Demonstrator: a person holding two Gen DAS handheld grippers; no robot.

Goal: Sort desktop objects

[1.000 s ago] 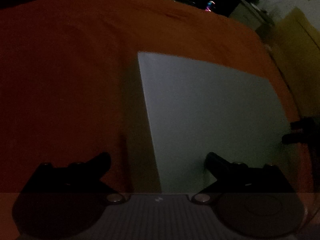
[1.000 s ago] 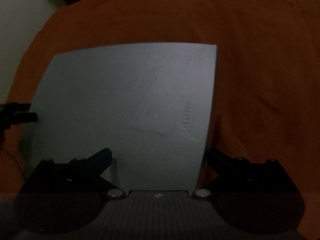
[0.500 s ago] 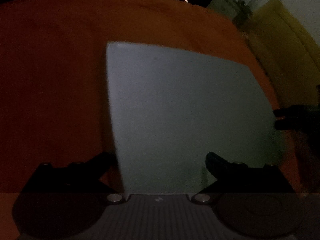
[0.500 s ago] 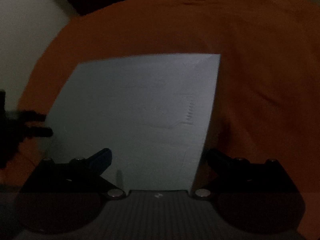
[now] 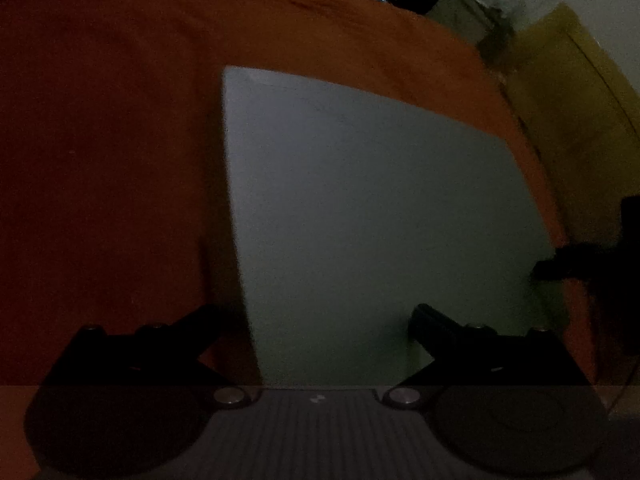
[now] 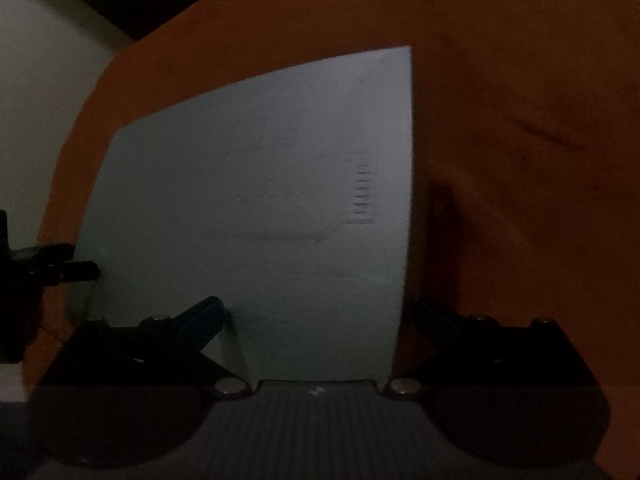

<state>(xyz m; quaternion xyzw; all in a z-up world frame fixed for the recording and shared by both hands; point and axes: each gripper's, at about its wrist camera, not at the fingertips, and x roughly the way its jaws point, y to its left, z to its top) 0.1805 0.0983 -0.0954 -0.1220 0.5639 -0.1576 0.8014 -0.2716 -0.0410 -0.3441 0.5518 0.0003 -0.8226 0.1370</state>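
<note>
A pale grey sheet of paper (image 5: 372,216) lies on the orange tablecloth (image 5: 104,168); it also shows in the right wrist view (image 6: 256,220) with faint markings. My left gripper (image 5: 316,316) is open, its fingers wide apart over the sheet's near edge. My right gripper (image 6: 316,312) is open over the sheet's near right part. Each gripper's fingertips show at the other view's edge: the right gripper (image 5: 560,264), the left gripper (image 6: 68,270). Both hold nothing. The scene is very dark.
The orange cloth (image 6: 520,140) spreads right of the sheet. A yellow object (image 5: 572,92) stands beyond the table's far right edge. A pale wall or floor (image 6: 36,72) shows past the table's left edge.
Both views have shifted slightly around the sheet. The sheet's left edge swung left, then back right in the left view. Both grippers stayed open.
</note>
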